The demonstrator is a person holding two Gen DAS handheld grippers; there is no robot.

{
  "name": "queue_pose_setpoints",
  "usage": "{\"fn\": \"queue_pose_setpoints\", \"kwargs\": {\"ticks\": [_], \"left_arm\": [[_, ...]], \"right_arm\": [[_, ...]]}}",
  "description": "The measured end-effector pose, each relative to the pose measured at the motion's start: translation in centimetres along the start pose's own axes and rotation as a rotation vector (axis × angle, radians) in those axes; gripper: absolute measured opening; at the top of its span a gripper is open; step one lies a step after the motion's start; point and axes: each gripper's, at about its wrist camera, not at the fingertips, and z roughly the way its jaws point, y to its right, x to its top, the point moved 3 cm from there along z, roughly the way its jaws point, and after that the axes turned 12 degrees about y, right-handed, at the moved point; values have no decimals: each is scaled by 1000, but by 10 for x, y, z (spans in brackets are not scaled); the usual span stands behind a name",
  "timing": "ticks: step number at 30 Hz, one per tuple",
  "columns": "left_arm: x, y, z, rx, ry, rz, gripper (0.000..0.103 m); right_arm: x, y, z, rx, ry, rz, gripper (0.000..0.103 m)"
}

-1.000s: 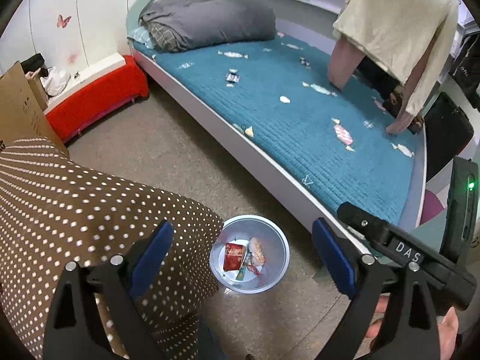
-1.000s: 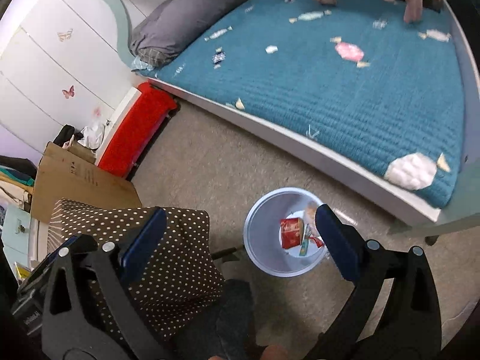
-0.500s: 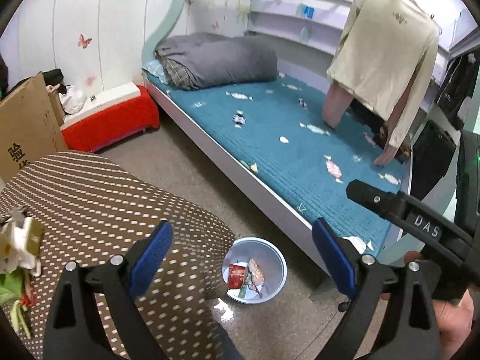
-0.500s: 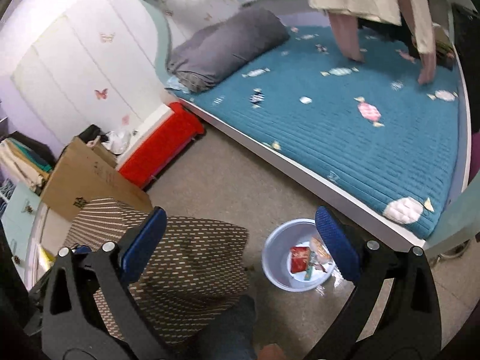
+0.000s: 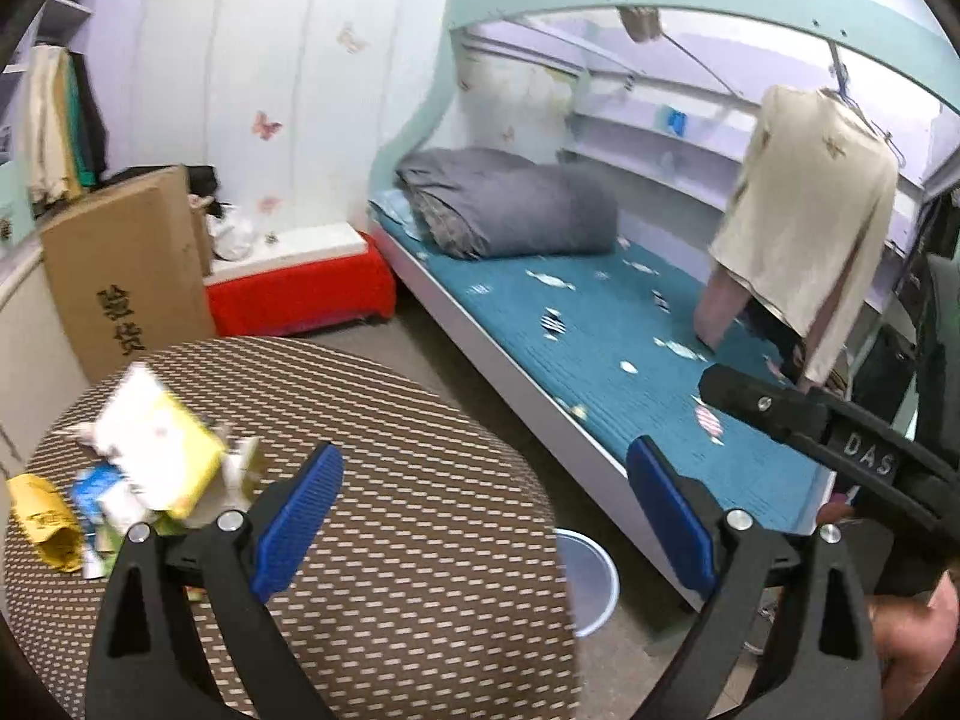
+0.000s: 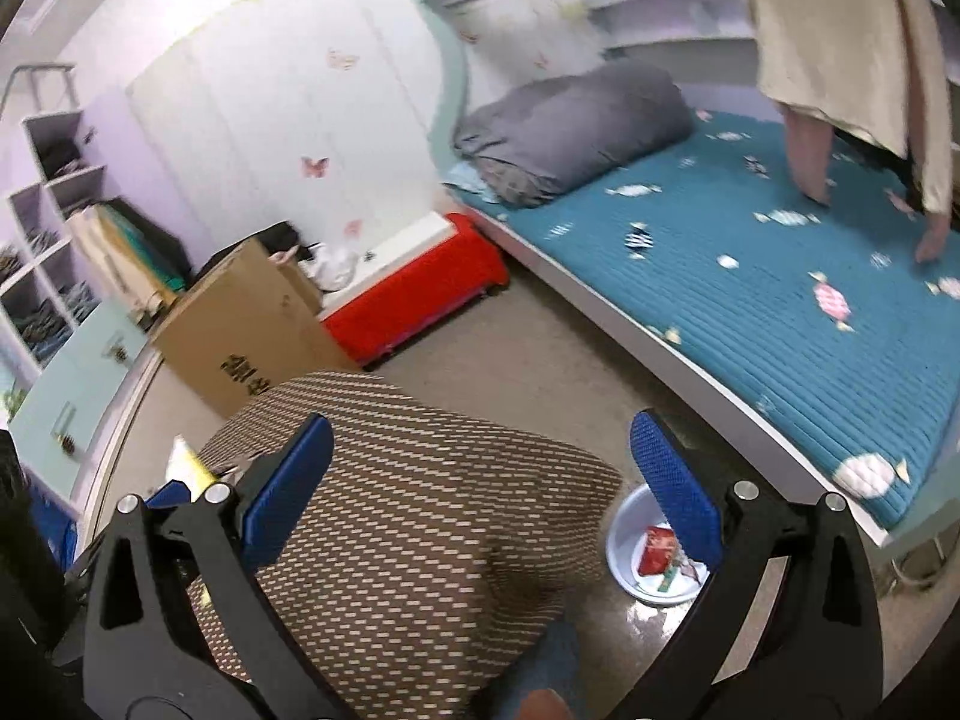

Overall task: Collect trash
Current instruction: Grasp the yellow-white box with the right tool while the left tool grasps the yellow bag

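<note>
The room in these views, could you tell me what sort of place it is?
Most likely a child's bedroom: a bed with a candy-print teal mattress and folded grey duvet, butterfly stickers on the wall, clothes hanging above.

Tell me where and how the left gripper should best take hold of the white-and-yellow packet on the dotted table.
Probably by the yellow lower corner of the white-and-yellow packet, which lies tilted atop the wrapper pile on the dotted table. That flat edge faces the open left gripper, so come in from the right, fingers closing across its thin faces. Blur hides finer detail.
</note>
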Motion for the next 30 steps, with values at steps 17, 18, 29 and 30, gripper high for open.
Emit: {"fn": "queue_pose_setpoints", "kwargs": {"ticks": [17,18,29,30], "left_arm": [[-17,-170,-66,337,53,-162,94],[-21,-181,-68,361,45,-175,94],[-50,-255,-73,530,-8,-262,94],[-52,-261,-72,541,-13,-271,94]], "right_arm": [[-57,-162,56,310,-131,-222,97],[-60,-167,60,317,-141,-230,97],[-107,-209,111,392,-261,-349,97],[-112,-214,118,403,-273,-367,97]]}}
